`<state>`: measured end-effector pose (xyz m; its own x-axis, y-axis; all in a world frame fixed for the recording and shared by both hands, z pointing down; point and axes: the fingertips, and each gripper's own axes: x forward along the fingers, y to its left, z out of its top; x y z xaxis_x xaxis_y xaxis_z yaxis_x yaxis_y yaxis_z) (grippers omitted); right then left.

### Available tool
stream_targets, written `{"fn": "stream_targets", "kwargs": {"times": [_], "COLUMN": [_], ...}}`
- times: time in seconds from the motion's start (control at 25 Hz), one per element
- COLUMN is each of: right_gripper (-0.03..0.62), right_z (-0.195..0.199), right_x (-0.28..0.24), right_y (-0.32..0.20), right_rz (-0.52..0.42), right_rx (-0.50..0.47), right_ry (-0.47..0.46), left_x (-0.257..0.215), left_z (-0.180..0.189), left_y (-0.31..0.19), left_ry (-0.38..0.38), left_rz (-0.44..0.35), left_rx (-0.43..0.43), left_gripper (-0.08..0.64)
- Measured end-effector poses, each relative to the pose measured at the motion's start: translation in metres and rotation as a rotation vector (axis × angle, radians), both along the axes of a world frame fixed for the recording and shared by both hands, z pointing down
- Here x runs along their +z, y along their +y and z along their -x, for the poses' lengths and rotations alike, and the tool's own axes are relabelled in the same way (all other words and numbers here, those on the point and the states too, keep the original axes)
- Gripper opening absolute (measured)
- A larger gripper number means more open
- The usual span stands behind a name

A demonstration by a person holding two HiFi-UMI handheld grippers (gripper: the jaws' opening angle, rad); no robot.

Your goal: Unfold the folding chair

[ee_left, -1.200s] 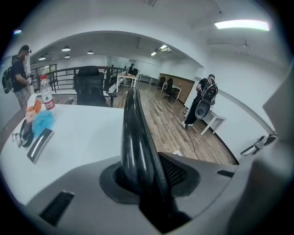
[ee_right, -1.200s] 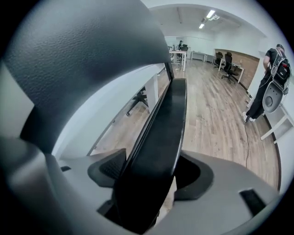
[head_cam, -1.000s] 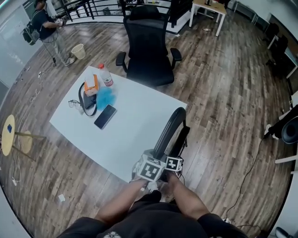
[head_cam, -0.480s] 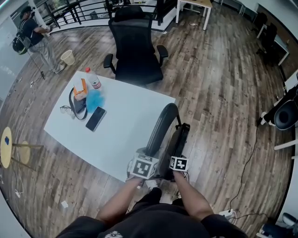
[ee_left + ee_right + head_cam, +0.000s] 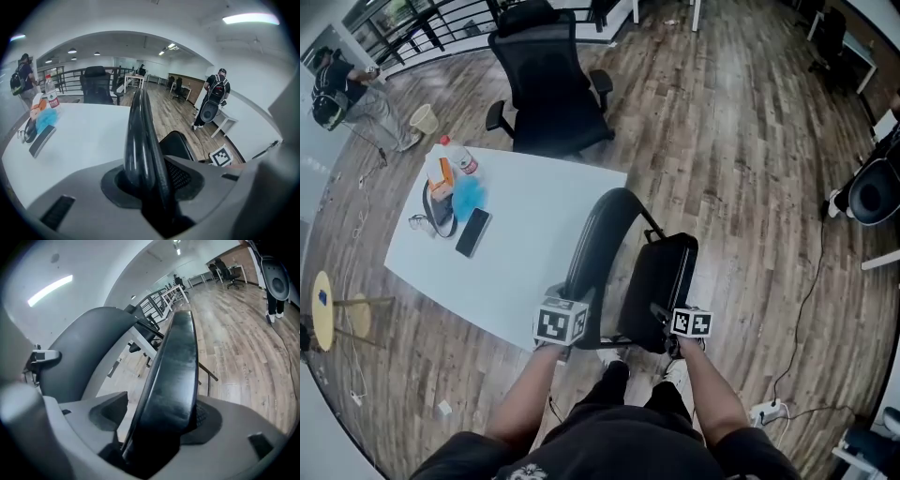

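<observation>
While the head view looks steeply down, I see the folding chair (image 5: pixel 661 277) standing on the wooden floor (image 5: pixel 750 187), hard against the near edge of the white tabletop (image 5: pixel 534 253). Its curved back frame (image 5: pixel 598 225) lies toward the tabletop and its black seat (image 5: pixel 666 262) angles off to the right. My left tongs (image 5: pixel 574 317) are on the low end of the back frame and my right tongs (image 5: pixel 664 317) are on the near edge of the seat. A phone (image 5: pixel 472 232), a bottle (image 5: pixel 457 156) and a few smaller items sit at the tabletop's far left corner, with a black office chair (image 5: pixel 546 84) beyond.

From the left gripper view, the glossy back frame (image 5: pixel 140 136) runs straight up between the left tongs (image 5: pixel 154 185). They have just been easing apart, yet both pads are against the tube, so I read them as pinching it. A person with a backpack (image 5: pixel 214 96) stands off to the right.

From the right gripper view, the right tongs (image 5: pixel 161 427) stand wide and clamp the seat's padded edge (image 5: pixel 176 362), which fills the gap between them.
</observation>
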<state>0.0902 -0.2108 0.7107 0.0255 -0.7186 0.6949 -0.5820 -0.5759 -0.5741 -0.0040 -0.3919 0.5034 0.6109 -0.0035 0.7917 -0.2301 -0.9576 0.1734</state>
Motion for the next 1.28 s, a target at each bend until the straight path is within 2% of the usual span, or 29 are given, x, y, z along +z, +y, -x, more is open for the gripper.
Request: {"fn": "stream_targets", "kwargs": {"times": [0.08,0.24,0.48,0.64,0.8,1.28], "right_gripper": [0.336,0.345,0.345,0.345,0.344,0.345], "right_z": [-0.010,-0.027,-0.055,-0.076,-0.092,-0.138], "right_x": [0.008,0.028,0.064,0.098,0.138,0.251], "right_y": [0.020,0.066,0.122,0.174,0.219,0.321], "right_rz": [0.017,-0.005,-0.053,-0.091,-0.077,-0.135], "right_rx": [0.009,0.077,0.062,0.073,0.017,0.092], "right_ry": [-0.003,-0.071,-0.104,-0.158,-0.170,-0.359], "left_x": [0.004,0.017,0.040,0.061,0.077,0.134], "left_z": [-0.004,-0.009,-0.021,-0.032,-0.045,-0.080], "left_y": [0.007,0.023,0.038,0.056,0.079,0.157], "left_ry": [0.004,-0.002,0.004,0.007,0.016,0.016], "left_rz": [0.000,0.013,0.011,0.062,0.067,0.084], "left_rx": [-0.007,-0.002,-0.021,-0.041,-0.043,-0.061], "left_gripper": [0.129,0.130,0.130,0.133,0.135,0.141]}}
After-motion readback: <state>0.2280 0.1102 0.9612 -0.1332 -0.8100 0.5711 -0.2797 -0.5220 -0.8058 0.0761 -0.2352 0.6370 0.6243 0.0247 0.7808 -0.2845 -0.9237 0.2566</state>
